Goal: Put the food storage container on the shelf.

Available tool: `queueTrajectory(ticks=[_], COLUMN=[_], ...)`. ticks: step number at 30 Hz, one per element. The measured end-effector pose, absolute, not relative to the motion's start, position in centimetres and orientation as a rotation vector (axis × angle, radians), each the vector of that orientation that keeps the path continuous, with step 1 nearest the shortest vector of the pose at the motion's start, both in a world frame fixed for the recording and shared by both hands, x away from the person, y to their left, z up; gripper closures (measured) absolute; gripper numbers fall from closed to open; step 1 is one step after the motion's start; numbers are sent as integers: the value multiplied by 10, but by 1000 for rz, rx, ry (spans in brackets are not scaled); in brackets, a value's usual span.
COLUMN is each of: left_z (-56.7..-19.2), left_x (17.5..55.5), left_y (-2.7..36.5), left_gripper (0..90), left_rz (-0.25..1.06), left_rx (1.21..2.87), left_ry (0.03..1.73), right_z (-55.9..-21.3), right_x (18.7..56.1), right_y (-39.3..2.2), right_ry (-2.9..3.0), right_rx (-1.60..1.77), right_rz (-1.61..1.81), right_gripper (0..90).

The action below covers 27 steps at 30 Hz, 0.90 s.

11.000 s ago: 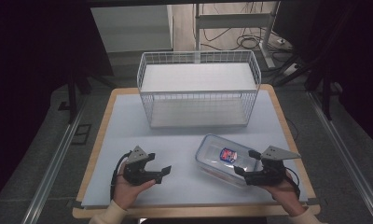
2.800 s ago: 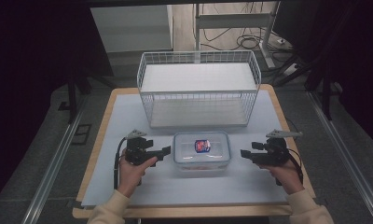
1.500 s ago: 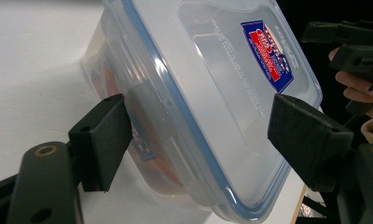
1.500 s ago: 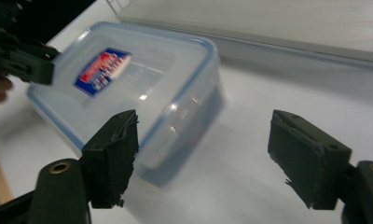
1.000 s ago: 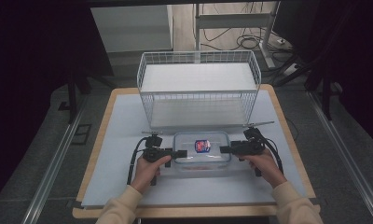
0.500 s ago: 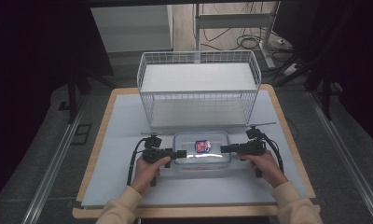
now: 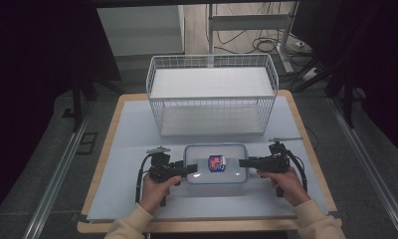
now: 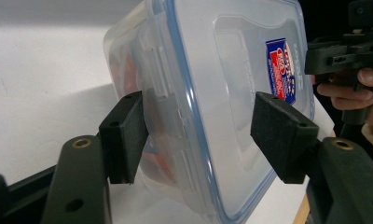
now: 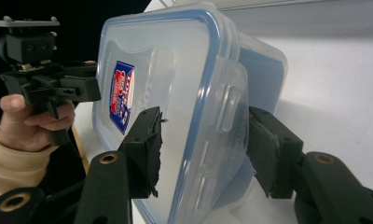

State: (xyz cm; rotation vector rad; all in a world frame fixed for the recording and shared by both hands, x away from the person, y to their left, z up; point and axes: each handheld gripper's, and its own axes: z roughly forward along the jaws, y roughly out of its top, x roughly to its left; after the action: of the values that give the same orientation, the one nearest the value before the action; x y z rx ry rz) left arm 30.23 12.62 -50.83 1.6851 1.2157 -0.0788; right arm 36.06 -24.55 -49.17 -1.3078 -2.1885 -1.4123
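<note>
Looking down from the high view, I have the white-topped table point(image 7: 132, 129) with its wooden edge, and at its far side the white wire basket point(image 7: 212, 94), standing upright and well apart from my hands. Nearer to me, about centred between both hands, the clear plastic container point(image 7: 216, 163) lies flat on the white surface, its blue-rimmed lid on top, with a small red-and-blue label point(image 7: 216, 162) on that lid. Something orange shows faintly through the wall in the left gripper view; I cannot tell what it is. My left gripper point(image 7: 189, 170) comes in level at the container's left short end, my right gripper point(image 7: 243, 163) at its right short end, so the box sits between the two. In the left gripper view the left gripper point(image 8: 201, 128) straddles that end across its height, one pad over the lid, the other against the side by the lid's clip; its jaws have just been closing, and the lid-side pad appears to stand a little off the plastic. In the right gripper view the right gripper point(image 9: 203, 140) brackets the opposite end the same way, the locking tab between its pads; these jaws have also just been closing, with slim gaps visible on both sides, so I read neither as clamped. Each hand's sleeve is cream-coloured.
</note>
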Motion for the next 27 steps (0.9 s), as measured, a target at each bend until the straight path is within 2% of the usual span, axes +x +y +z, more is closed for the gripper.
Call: queueTrajectory(ticks=[10, 27], left_z=[-506, -501], left_x=[287, 284], left_y=[126, 126], left_gripper=[428, 447], left_rz=[-31, -11], left_rx=[1685, 1678], left_ry=[1190, 1186], right_z=[-489, -486], right_x=[343, 339], right_y=[-246, -246], right_ry=[-2237, -2254], right_rx=[-1285, -1267], right_rz=[-1481, -1505], right_gripper=[489, 499])
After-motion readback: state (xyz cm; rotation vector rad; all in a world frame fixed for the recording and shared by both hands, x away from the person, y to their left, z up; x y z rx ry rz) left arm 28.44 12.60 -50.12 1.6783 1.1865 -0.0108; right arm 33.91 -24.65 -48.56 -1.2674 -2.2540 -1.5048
